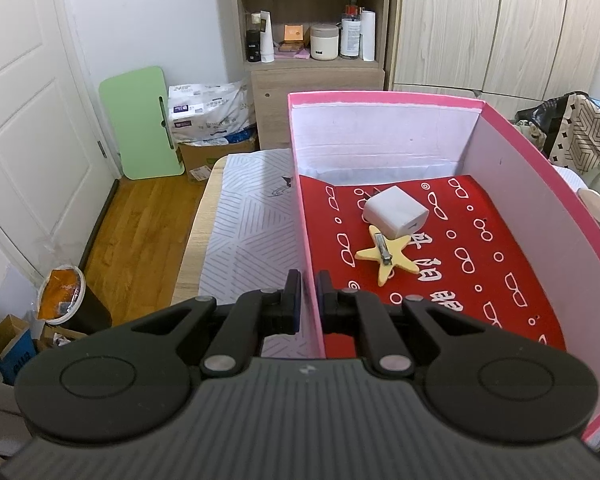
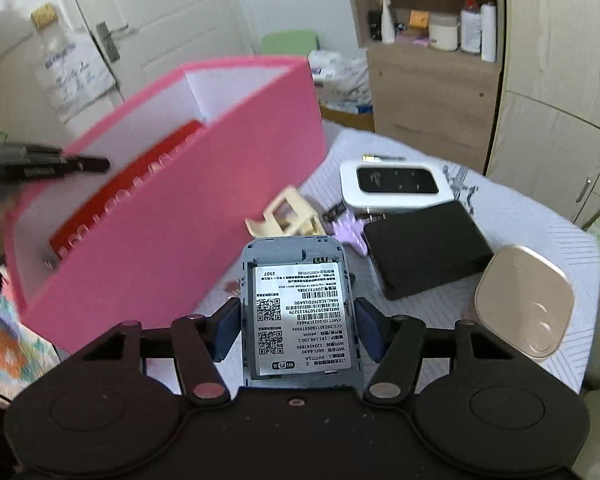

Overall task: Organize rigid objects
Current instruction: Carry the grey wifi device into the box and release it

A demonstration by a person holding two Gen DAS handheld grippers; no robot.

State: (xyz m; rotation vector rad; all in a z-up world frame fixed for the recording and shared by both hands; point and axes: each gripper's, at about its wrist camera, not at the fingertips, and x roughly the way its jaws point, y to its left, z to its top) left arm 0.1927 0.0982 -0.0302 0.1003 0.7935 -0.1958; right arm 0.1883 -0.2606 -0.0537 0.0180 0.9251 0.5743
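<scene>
Right wrist view: right gripper (image 2: 296,332) is clamped on the grey router (image 2: 296,280), long axis pointing away; pink box (image 2: 204,208) lies upper left, left gripper (image 1: 309,300) pinching its wall.

The label (image 2: 302,320) on the grey device's (image 2: 300,258) open back, in the lower middle of the right wrist view, stands upside down. It shows "WiFi 6", "MIFI-6A90", "1234567890", "192.168.100.1", "2507" and two QR codes. On the red sheet (image 1: 460,248) inside the pink box (image 1: 540,184), white Chinese characters and glasses symbols are printed; the characters I cannot read surely.
</scene>
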